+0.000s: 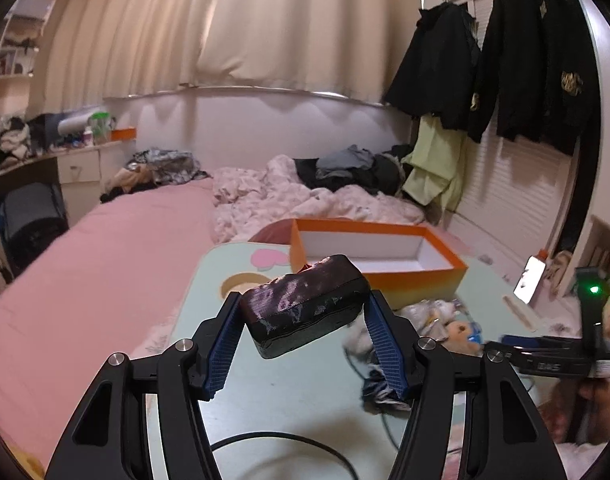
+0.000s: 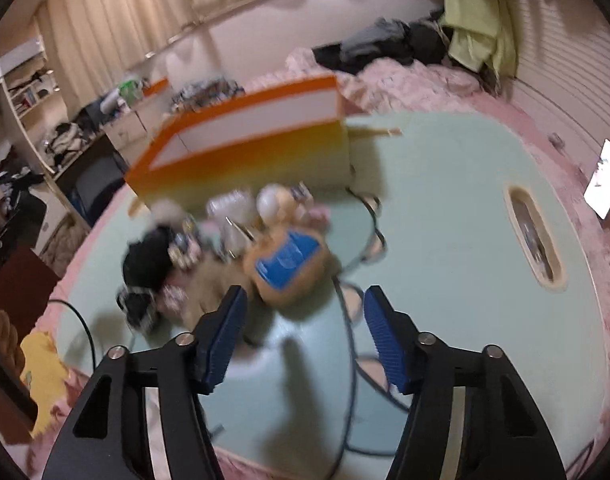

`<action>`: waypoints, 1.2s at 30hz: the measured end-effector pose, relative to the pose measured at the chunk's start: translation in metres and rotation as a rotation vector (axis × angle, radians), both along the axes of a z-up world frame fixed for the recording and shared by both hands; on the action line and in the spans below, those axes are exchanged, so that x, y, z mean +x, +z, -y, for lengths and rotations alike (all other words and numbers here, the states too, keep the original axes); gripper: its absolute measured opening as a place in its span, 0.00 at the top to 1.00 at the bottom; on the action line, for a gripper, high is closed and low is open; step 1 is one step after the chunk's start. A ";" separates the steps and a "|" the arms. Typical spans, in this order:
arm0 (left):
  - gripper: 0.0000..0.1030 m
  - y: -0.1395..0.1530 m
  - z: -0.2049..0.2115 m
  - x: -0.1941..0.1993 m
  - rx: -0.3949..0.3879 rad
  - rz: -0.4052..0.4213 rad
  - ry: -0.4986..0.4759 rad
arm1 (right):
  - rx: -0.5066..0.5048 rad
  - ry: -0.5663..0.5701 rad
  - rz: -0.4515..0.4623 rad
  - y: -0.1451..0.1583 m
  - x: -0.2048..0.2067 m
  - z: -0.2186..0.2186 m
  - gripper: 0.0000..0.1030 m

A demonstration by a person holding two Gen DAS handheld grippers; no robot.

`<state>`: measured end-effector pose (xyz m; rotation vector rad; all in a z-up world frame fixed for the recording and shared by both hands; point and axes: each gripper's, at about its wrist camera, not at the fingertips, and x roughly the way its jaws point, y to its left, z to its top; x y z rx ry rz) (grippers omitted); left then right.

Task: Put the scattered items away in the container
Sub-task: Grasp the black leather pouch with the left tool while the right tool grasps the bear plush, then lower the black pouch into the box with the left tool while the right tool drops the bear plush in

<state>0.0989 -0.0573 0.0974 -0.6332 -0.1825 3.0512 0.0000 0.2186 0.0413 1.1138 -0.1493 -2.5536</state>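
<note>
My left gripper [image 1: 303,314] is shut on a dark shiny pouch [image 1: 305,304] and holds it above the pale green table [image 1: 289,396], short of the orange box [image 1: 425,280] with a white inside. My right gripper [image 2: 303,316] is open and empty, low over the table [image 2: 445,240], just before a pile of small items: a tan toy with a blue panel [image 2: 289,262], a black bundle [image 2: 149,260] and clear packets [image 2: 229,216]. The orange box [image 2: 245,152] stands behind the pile. The right wrist view is blurred. The right gripper body [image 1: 553,356] shows at the right of the left wrist view.
A black cable [image 2: 351,340] runs across the table. The table sits on a pink bed [image 1: 85,272] with crumpled bedding and clothes [image 1: 345,176]. A lit phone [image 2: 605,178] leans at the right. Jackets [image 1: 537,64] hang on the wardrobe.
</note>
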 end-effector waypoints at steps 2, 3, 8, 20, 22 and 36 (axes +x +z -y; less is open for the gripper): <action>0.41 0.001 -0.004 0.000 -0.013 -0.002 -0.006 | 0.018 0.002 -0.012 0.001 -0.006 0.011 0.46; 0.41 0.001 -0.005 0.000 -0.020 -0.001 -0.009 | 0.026 -0.003 -0.010 0.000 -0.011 0.017 0.46; 0.41 -0.004 -0.009 -0.002 -0.019 0.014 -0.026 | 0.059 -0.013 0.036 -0.010 -0.031 0.025 0.50; 0.41 -0.006 -0.018 -0.026 -0.030 0.025 -0.032 | -0.088 -0.051 -0.056 0.018 -0.023 -0.010 0.62; 0.41 0.002 -0.025 -0.043 -0.039 0.008 -0.036 | -0.123 -0.053 -0.083 0.035 -0.034 -0.011 0.62; 0.41 -0.030 -0.052 -0.176 -0.099 0.180 -0.023 | 0.006 0.005 -0.090 0.030 -0.123 0.047 0.62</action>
